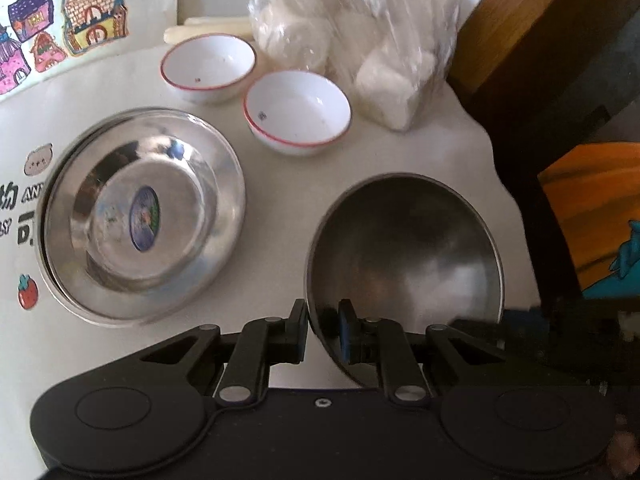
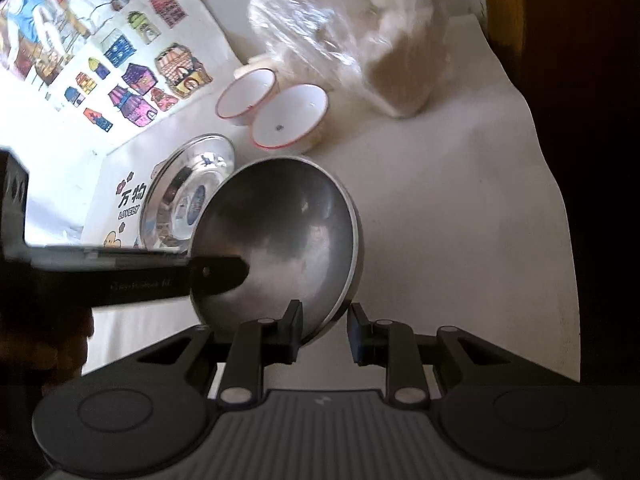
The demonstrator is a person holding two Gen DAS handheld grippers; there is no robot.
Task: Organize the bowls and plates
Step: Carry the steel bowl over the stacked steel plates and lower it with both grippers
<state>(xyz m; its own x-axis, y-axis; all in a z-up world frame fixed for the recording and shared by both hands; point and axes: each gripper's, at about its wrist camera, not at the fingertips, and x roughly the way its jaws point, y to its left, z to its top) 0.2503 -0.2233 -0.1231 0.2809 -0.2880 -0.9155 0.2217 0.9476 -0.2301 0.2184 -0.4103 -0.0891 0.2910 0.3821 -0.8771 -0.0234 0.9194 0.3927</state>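
left gripper (image 1: 323, 330): pinching steel bowl (image 1: 404, 264) rim | right gripper (image 2: 325, 334): pinching same bowl's opposite rim | steel plates (image 1: 140, 220), two white bowls (image 1: 298, 110) on surface (image 1: 280, 208)

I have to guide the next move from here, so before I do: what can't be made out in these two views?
- Steel bowl: its underside is hidden in both views, so whether it touches the table is unclear.
- Bag: blurred and cut off at the top edge; contents unclear.
- Stacked steel plates: the count is unclear; in the right view the bowl covers part.
- Two white bowls: their sticker marks are too small to read.
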